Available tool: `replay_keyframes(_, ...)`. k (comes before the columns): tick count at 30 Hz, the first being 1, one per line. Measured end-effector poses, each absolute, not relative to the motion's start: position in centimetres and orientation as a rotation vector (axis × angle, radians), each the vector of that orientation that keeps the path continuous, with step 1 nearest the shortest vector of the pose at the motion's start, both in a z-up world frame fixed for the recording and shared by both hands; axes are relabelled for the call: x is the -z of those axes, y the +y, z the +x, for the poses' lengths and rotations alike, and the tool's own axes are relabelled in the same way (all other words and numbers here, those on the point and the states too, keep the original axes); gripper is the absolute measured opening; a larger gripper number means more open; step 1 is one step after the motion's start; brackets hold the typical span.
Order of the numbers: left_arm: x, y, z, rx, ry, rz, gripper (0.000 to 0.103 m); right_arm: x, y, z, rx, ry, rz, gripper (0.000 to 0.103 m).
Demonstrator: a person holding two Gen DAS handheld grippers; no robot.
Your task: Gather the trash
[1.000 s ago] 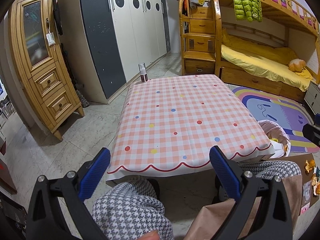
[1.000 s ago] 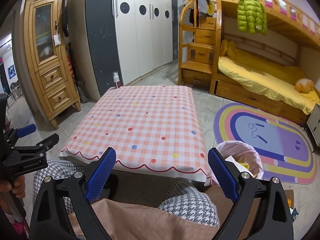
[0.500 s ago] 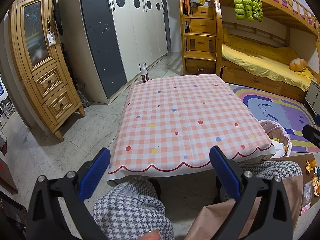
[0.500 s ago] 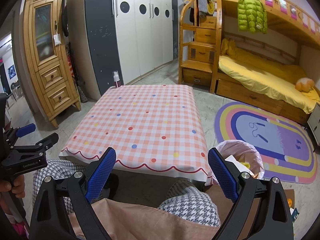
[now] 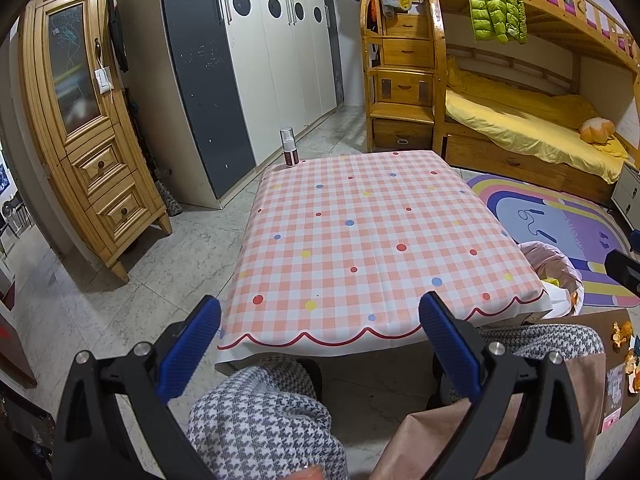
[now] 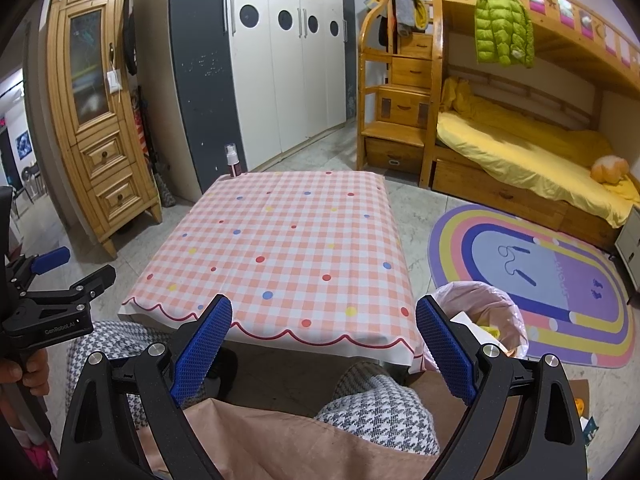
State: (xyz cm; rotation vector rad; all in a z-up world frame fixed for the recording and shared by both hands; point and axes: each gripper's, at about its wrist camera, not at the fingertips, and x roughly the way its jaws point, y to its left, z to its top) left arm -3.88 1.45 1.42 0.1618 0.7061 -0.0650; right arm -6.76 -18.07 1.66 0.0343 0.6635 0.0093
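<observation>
A low table with a pink checked cloth (image 5: 372,236) stands ahead, also in the right wrist view (image 6: 280,248). A small spray bottle (image 5: 289,153) stands upright at its far left corner, also in the right wrist view (image 6: 232,161). A bin lined with a pink bag (image 6: 484,320) holding trash sits on the floor at the table's near right corner, also in the left wrist view (image 5: 556,276). Orange peel scraps (image 5: 622,328) lie on a brown board at the right. My left gripper (image 5: 318,346) and right gripper (image 6: 322,346) are open and empty, above the person's knees.
A wooden cabinet (image 5: 88,128) and a wardrobe (image 5: 256,52) stand left and behind. A bunk bed (image 6: 520,152) and a rainbow rug (image 6: 536,280) lie to the right. The left gripper also shows at the left edge of the right wrist view (image 6: 44,300).
</observation>
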Motion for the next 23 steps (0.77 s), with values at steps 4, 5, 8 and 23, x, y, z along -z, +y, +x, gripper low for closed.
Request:
replay_keyframes(4,-1.5,1.4,-3.7,0.065,0.714,0.157,0.096,-1.7,-18.3,-6.7,-0.010,0.664,0.036,0.092)
replay_keyframes(5,-1.5,1.4,-3.7,0.065,0.714,0.157,0.096,-1.7,-18.3,-6.7,-0.011,0.664,0.036,0.092)
replay_keyframes(8,-1.6,1.4,-3.7,0.066,0.715,0.156,0.096,-1.7,-18.3,-6.7,-0.011,0.664,0.037,0.092)
replay_keyframes(23,-0.3,0.6,-3.0,0.089,0.729,0.178,0.096,-1.0,-21.4,-6.9,0.068,0.622,0.066,0.092)
